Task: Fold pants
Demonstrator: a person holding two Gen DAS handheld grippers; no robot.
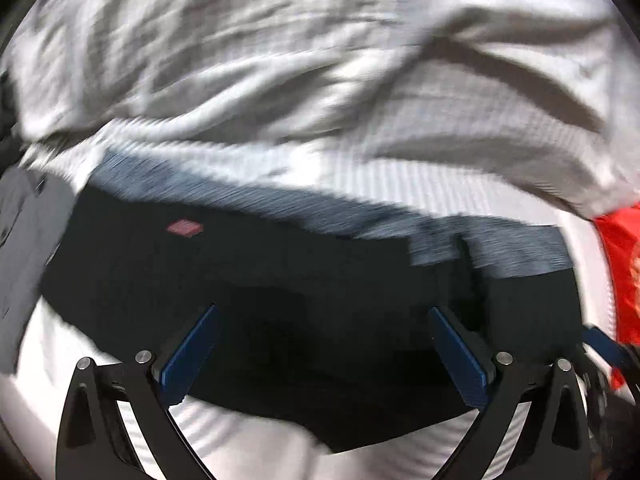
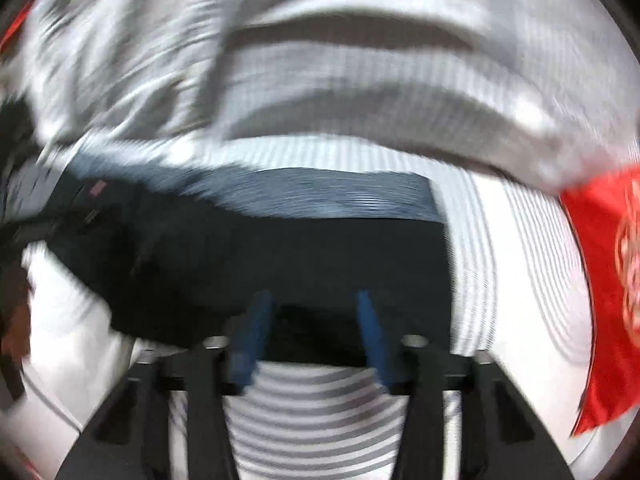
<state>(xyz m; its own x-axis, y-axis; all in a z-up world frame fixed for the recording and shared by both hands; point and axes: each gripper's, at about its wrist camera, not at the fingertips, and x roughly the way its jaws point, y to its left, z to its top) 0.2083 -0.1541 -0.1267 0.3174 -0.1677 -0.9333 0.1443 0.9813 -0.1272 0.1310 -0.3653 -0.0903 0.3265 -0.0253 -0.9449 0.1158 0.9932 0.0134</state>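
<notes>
Dark navy pants (image 1: 304, 292) lie folded in a wide band across a white striped bed sheet (image 1: 420, 184); they also show in the right wrist view (image 2: 288, 256). A small pink label (image 1: 185, 227) sits on the pants at upper left. My left gripper (image 1: 323, 312) is open, its blue fingers spread wide just above the pants' near half. My right gripper (image 2: 315, 300) is open, its blue fingers over the pants' near edge, holding nothing. Both views are blurred by motion.
A rumpled grey-white blanket (image 1: 280, 48) fills the far side behind the pants, also in the right wrist view (image 2: 360, 60). A red cloth with a white print (image 2: 612, 280) lies at the right, and shows at the edge of the left wrist view (image 1: 620, 264).
</notes>
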